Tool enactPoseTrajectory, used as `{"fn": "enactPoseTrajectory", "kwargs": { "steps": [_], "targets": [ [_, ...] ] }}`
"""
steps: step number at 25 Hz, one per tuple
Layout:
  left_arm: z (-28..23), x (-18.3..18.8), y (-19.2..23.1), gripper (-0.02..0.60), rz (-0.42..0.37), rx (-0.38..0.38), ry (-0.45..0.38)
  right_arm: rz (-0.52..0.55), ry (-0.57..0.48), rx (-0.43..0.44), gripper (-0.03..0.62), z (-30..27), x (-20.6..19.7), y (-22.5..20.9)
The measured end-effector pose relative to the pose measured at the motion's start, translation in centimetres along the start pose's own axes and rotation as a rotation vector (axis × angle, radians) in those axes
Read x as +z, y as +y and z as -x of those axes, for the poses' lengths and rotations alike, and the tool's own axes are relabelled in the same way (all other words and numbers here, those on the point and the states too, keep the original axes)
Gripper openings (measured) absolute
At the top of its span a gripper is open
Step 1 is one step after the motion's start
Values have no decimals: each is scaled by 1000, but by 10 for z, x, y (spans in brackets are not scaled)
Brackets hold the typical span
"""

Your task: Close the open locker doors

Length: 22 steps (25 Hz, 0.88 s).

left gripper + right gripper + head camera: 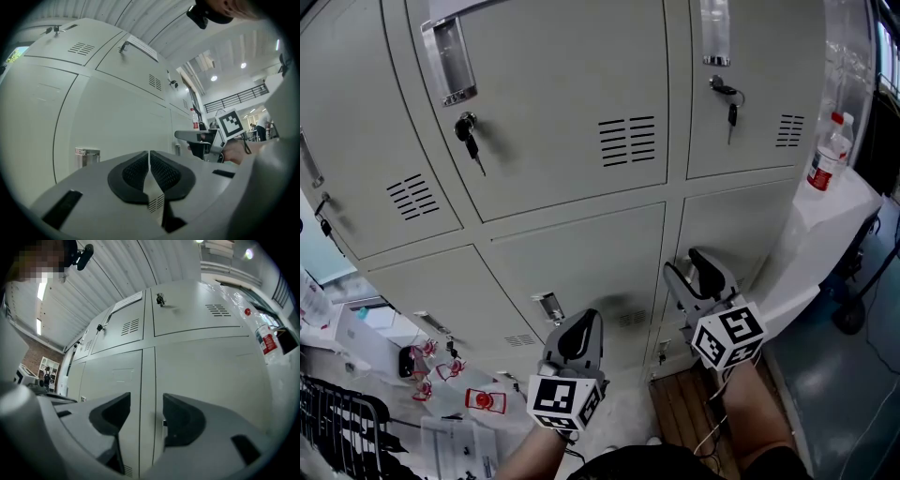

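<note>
Grey lockers fill the head view, and every door I see lies flush with its frame. My left gripper points level at the lower middle door, near its recessed handle; its jaws are shut with nothing between them. In the left gripper view the shut pads face that door and handle. My right gripper stands open and empty in front of the lower right door. Through its jaws I see the seam between two lower doors.
Keys hang in the locks of two upper doors. A bottle with a red label stands on a white covered surface to the right. Red tags, papers and a wire rack lie on the floor at lower left.
</note>
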State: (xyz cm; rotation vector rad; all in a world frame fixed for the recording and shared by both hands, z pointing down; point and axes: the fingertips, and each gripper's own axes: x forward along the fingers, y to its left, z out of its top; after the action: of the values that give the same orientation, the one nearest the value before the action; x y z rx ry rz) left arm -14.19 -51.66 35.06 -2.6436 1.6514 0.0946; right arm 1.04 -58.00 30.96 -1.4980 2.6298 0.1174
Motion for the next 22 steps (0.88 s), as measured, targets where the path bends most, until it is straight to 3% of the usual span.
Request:
{"fn": "enactPoseTrajectory", "kwargs": {
  "steps": [8,12,15,16,22],
  "targets": [
    [9,-6,-14,79,-4,-117,16,-10,34,-47,202,30,-8,18],
    [16,-8,-23,92,4,-185,17,-15,48,-81,170,50,-10,28],
    [23,-11,-30,94,11,-234,21,-12,56,-129,86,67,-12,33],
    [25,-13,-32,94,15,-251,23,-1,58,-155,3,74,-13,34],
    [31,-30,-53,83,62,-339,56,60,79,-274,0,117,-17,40]
  ]
}}
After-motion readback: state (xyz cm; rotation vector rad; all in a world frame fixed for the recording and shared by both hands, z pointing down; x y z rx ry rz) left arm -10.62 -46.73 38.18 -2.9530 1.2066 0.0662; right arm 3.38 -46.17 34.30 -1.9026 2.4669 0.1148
